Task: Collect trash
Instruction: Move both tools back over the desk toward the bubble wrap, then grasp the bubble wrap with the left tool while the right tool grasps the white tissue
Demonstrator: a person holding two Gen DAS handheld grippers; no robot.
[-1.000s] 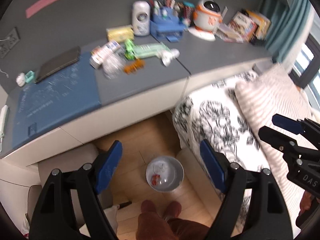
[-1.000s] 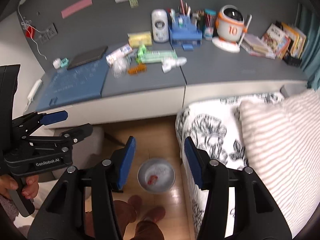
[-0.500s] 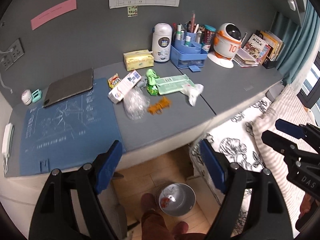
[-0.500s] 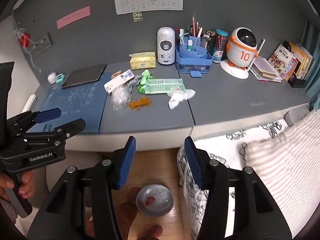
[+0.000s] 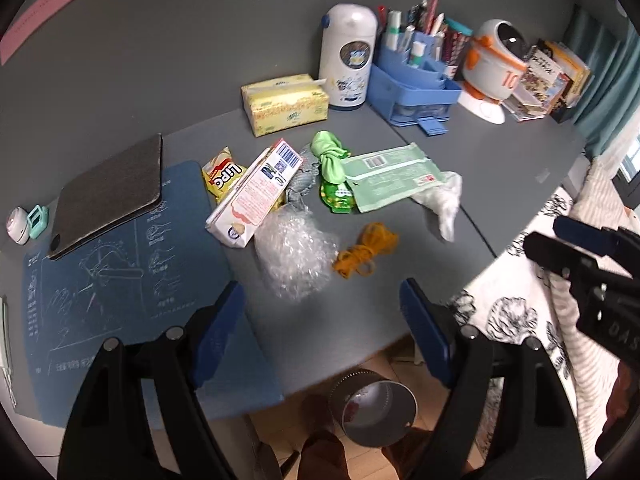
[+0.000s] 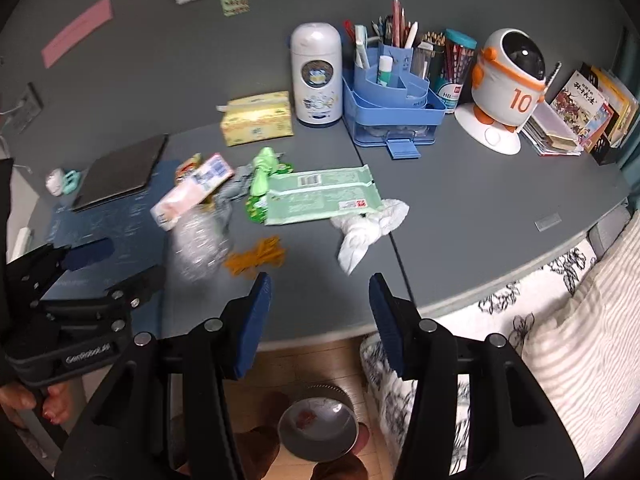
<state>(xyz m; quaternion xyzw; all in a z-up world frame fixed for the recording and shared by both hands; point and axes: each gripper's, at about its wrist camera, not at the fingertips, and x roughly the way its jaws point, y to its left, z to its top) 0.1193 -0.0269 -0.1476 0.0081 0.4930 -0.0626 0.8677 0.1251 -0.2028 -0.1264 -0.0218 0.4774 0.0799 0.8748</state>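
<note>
Left tongs [image 5: 322,332] and right tongs [image 6: 320,320] both released, empty, above grey counter [image 6: 480,208], crumpled bubble wrap [image 5: 294,252], orange string [image 5: 366,250], green wrapper [image 6: 320,196].

Both your wrist cameras look steeply down past their jaws at the table [image 5: 360,312], sharing the litter beyond them.

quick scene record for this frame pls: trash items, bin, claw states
surface: grey desk
trash: bubble wrap; orange string; green wrapper; white crumpled plastic; pink-white carton
bin: metal bin on the floor under the desk edge, something red inside
left claw: open, empty
right claw: open, empty
</note>
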